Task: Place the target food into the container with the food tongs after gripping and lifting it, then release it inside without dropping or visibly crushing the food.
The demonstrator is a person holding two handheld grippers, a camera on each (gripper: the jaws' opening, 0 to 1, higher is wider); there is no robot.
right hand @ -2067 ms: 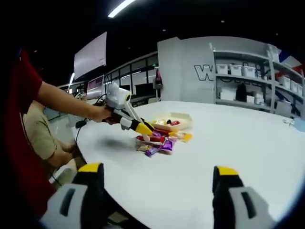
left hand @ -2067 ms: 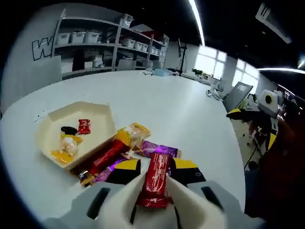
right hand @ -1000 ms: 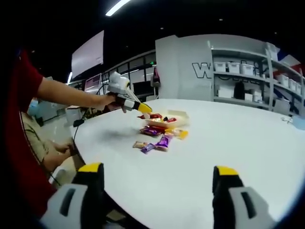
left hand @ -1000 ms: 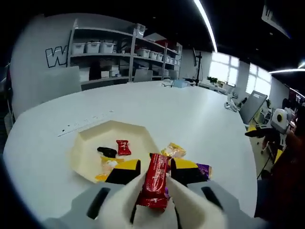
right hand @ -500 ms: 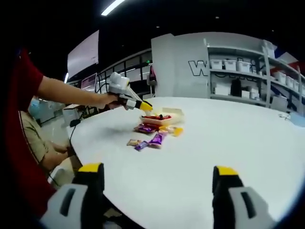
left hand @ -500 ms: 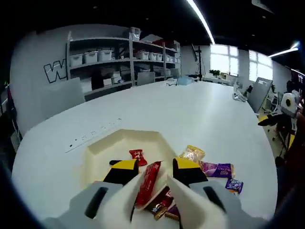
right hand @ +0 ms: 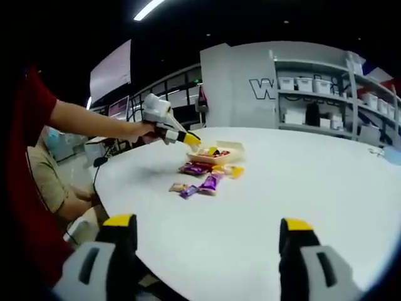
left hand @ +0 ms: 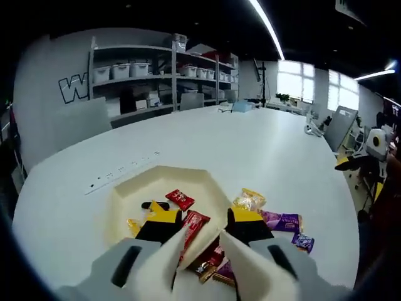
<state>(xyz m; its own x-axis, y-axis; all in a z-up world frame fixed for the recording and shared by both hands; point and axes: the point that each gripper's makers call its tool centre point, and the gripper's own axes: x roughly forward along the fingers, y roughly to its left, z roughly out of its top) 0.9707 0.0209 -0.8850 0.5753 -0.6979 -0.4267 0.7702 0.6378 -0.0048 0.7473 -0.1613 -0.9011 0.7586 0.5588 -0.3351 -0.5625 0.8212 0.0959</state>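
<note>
Comparing with half a second before, the red bar (left hand: 192,227) was found lower between the jaws of the left gripper (left hand: 199,221), which were parted and no longer clamping it. It was resting inside the container (left hand: 135,191) on the bench (left hand: 263,150). Release was judged complete. The right gripper (right hand: 203,241) was held wide open, idle.

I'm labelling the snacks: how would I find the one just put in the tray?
On the white table find the cream tray. At its near rim, between the left gripper tips, lies the long red bar, far longer than the small red candy beyond it.
</note>
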